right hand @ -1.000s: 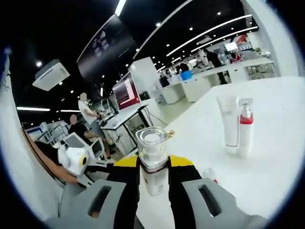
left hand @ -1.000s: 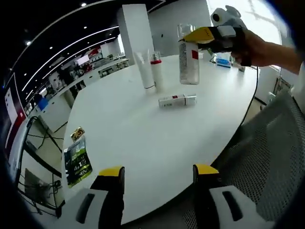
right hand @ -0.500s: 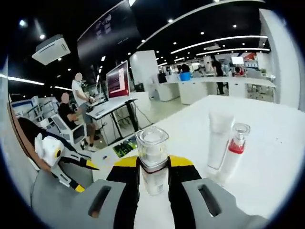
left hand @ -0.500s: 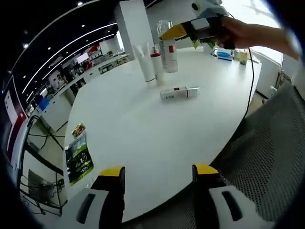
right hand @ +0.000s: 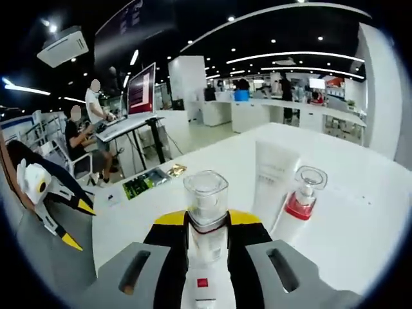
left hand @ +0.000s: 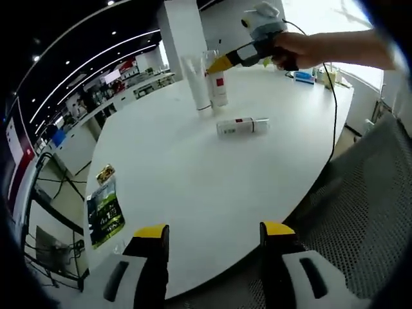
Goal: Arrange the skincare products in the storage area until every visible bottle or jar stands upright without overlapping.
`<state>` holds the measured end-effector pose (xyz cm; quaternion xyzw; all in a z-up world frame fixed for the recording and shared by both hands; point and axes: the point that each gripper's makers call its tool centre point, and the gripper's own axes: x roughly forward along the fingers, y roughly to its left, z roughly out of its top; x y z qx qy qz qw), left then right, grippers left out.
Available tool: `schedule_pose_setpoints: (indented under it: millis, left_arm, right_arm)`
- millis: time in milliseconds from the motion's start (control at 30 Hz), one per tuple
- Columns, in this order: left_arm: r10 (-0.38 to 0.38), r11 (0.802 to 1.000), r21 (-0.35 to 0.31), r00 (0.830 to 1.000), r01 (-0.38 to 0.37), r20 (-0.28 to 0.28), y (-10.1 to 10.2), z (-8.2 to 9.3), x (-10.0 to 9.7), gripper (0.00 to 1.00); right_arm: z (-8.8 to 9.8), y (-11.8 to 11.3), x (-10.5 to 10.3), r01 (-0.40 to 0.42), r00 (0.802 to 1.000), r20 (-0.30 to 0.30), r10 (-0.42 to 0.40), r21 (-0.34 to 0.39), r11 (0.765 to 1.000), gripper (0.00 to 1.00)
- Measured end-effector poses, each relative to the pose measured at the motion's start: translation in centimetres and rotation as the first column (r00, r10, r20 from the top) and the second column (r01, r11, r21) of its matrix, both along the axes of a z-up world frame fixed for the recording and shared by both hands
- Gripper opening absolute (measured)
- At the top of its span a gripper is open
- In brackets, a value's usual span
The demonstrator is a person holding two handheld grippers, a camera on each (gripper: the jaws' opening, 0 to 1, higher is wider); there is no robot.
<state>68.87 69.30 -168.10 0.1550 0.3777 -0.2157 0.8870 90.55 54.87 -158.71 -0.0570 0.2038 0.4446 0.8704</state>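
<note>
A: Why is the right gripper (right hand: 206, 257) clamped on the clear-capped bottle (right hand: 206, 212)?
B: To keep it upright beside the white tube (right hand: 273, 177) and pump bottle (right hand: 302, 196). The left gripper (left hand: 214, 241) is apart, empty; one bottle (left hand: 240, 126) lies flat on the table (left hand: 193, 187).

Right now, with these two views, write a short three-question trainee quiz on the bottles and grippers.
1. True or false: the right gripper is shut on a clear-capped bottle.
2. Which item lies on its side on the table? A) white tube B) small bottle C) red-collared pump bottle
3. Fill in: the left gripper is ____, holding nothing.

Key: 1 true; 2 B; 3 open
</note>
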Motion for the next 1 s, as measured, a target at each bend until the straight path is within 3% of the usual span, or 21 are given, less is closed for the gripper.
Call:
schedule_pose_setpoints:
  millis: [400,633,1000]
  left_arm:
    - [-0.001,1.0,0.015,1.0,0.001,-0.011,0.2,-0.2,-0.1,0.58]
    - [0.003,1.0,0.017,1.0,-0.003,-0.014,0.3,-0.3,-0.2,0.58]
    - [0.006,1.0,0.019,1.0,-0.005,-0.018,0.3,-0.4,-0.2,0.58]
  right_arm:
    - [-2.7,-0.3,1.9,0.024,1.0,-0.01,-0.024,-0.005,1.0,0.19]
    - [-4.5,-0.1,2.2,0.02,1.0,-0.009,-0.021,-0.047,0.999,0.19]
    - [-5.4,0.3,2.8,0.024,1.0,0.02,-0.023,-0.051,0.998,0.19]
